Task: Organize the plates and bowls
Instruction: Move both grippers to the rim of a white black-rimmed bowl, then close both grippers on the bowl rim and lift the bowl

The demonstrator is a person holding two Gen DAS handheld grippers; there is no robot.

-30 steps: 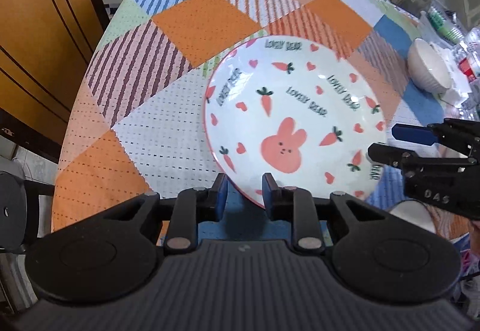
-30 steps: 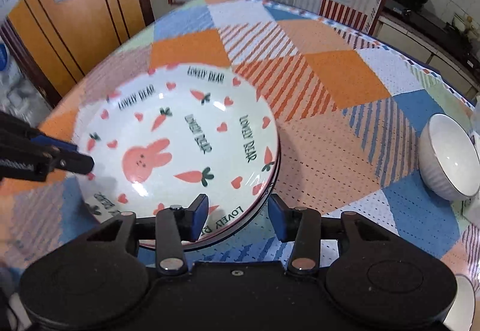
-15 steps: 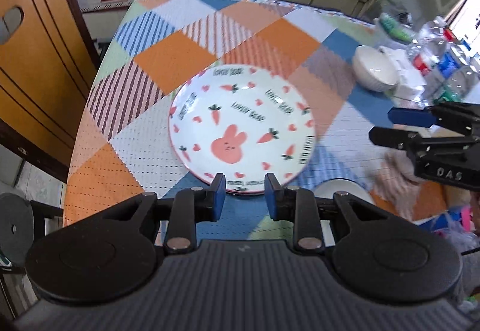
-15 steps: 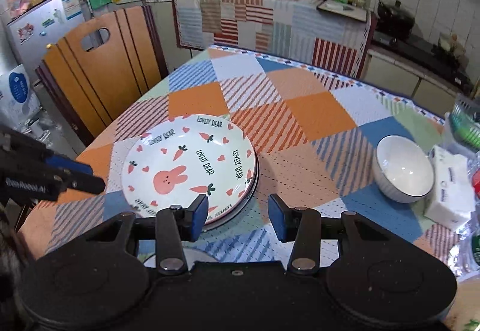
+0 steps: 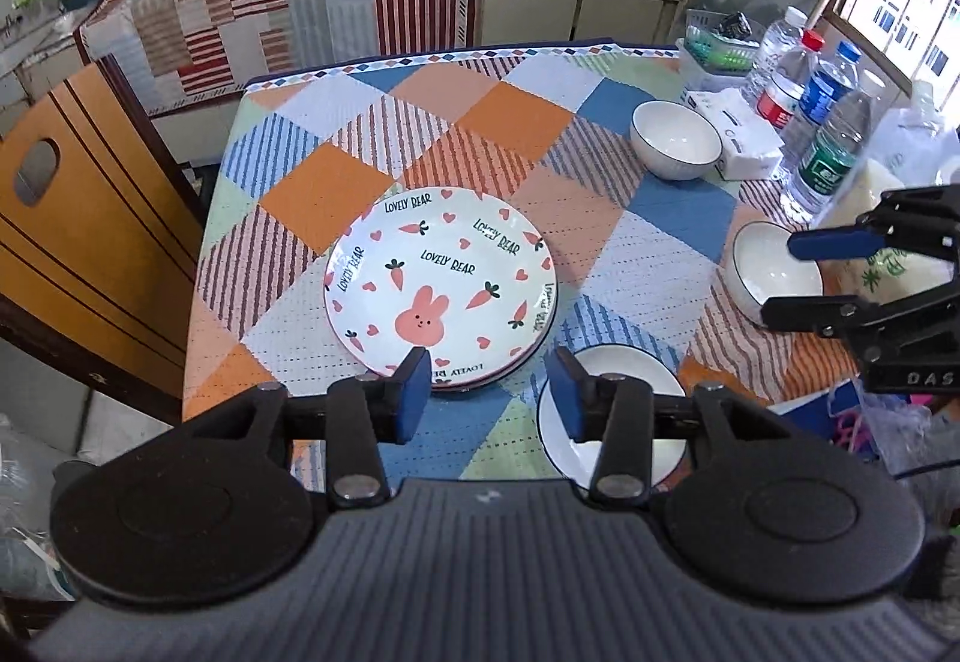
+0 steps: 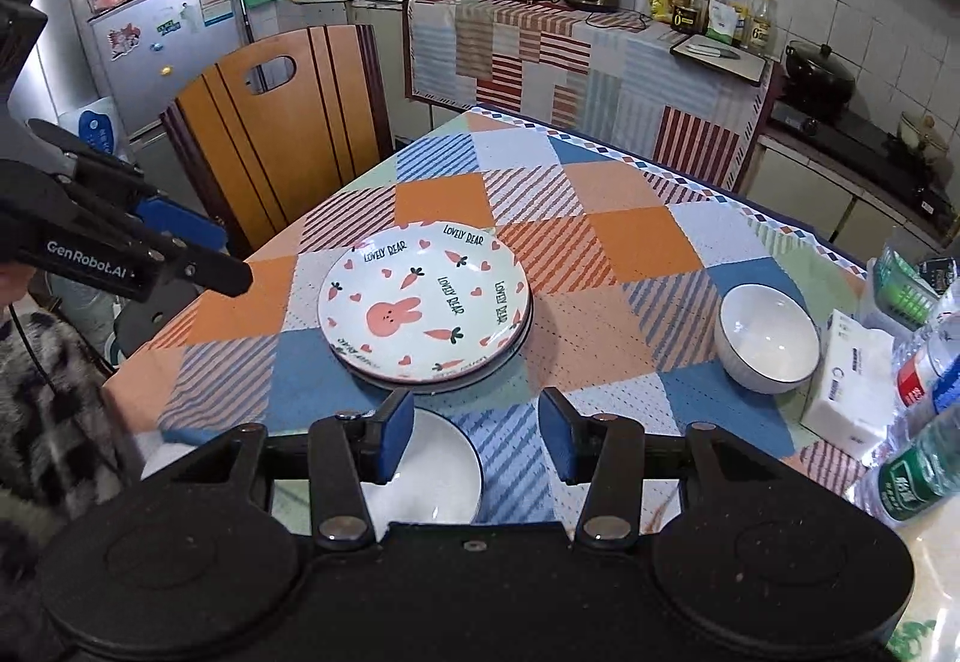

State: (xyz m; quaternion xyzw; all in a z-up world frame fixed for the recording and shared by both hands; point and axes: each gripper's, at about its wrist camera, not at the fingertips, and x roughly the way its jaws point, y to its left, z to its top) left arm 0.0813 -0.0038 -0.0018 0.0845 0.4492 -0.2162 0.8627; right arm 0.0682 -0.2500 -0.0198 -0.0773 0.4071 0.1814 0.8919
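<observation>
Left gripper [image 5: 489, 392]: jaws opening, blue pads apart, nothing between them — just tablecloth and plate edge seen through the gap. Right gripper [image 6: 477, 437]: same, jaws opening, nothing held. Both hang above the table, clear of all crockery, pointing down at it.

Rabbit plate [image 5: 441, 284] sits on the patchwork tablecloth [image 5: 504, 122], on top of a dark-rimmed plate [image 6: 441, 383] whose edge shows under it on the near side. Round, so no long axis; in the left wrist view the rabbit print stands upright, ears away from the camera, and in the right wrist view its ears tilt up and to the right.

Near table edge, just beside the stack: a white bowl with a dark rim [image 5: 624, 365], partly hidden behind the fingers in both views. A second white bowl [image 5: 774, 272] sits toward the right edge, behind the right gripper's fingers in the left view. A third white bowl [image 6: 768, 338] sits further back, next to a tissue pack [image 6: 855, 383] and water bottles [image 5: 831, 155].

Wooden chair [image 6: 279, 122] stands at the table's left side.
</observation>
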